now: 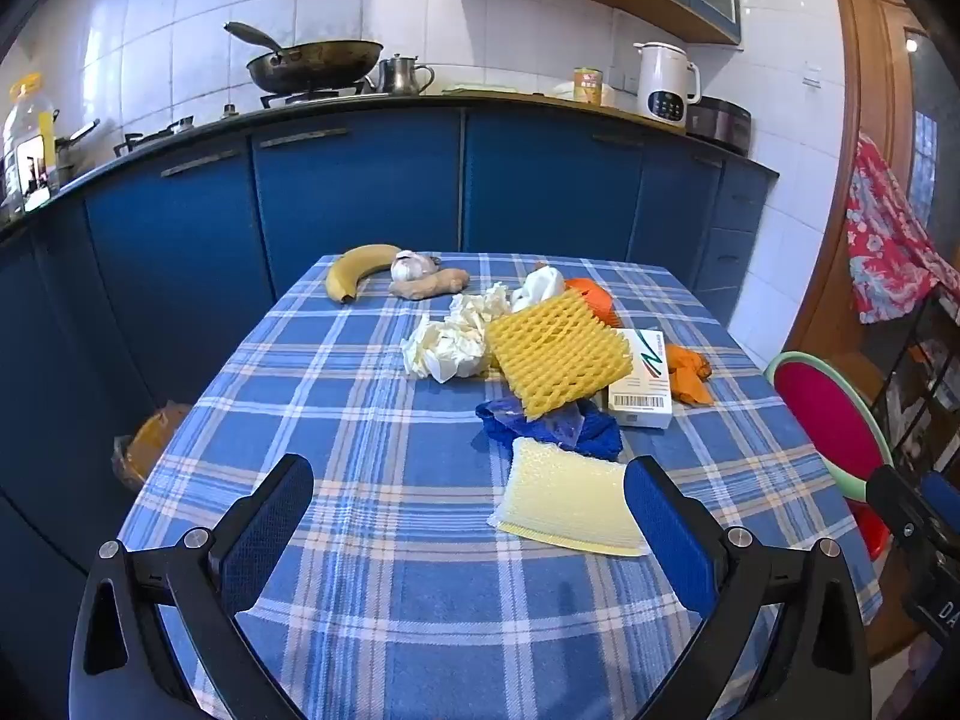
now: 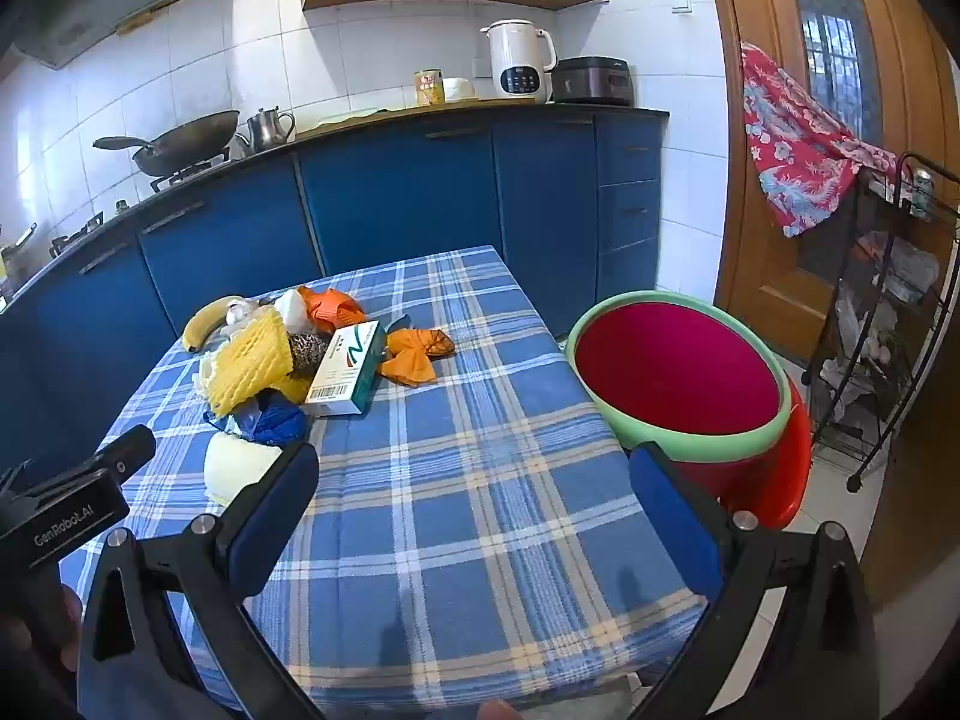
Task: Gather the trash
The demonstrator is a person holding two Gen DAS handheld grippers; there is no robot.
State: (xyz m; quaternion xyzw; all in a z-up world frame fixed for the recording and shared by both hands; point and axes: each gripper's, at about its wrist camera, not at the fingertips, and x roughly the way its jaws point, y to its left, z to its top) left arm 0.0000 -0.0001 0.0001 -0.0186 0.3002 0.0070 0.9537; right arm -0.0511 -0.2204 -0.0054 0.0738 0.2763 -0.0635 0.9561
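Plaid tablecloth point(image 1: 384, 570) bare between open left gripper point(image 1: 468, 534) and near edge

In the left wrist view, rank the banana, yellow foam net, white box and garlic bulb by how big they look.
1. yellow foam net
2. banana and white box: look similar, and the box is nearer, so unranked
3. garlic bulb

Left gripper point(image 1: 468, 510) jaws wide – pale sponge point(image 1: 567, 507) beside right finger.
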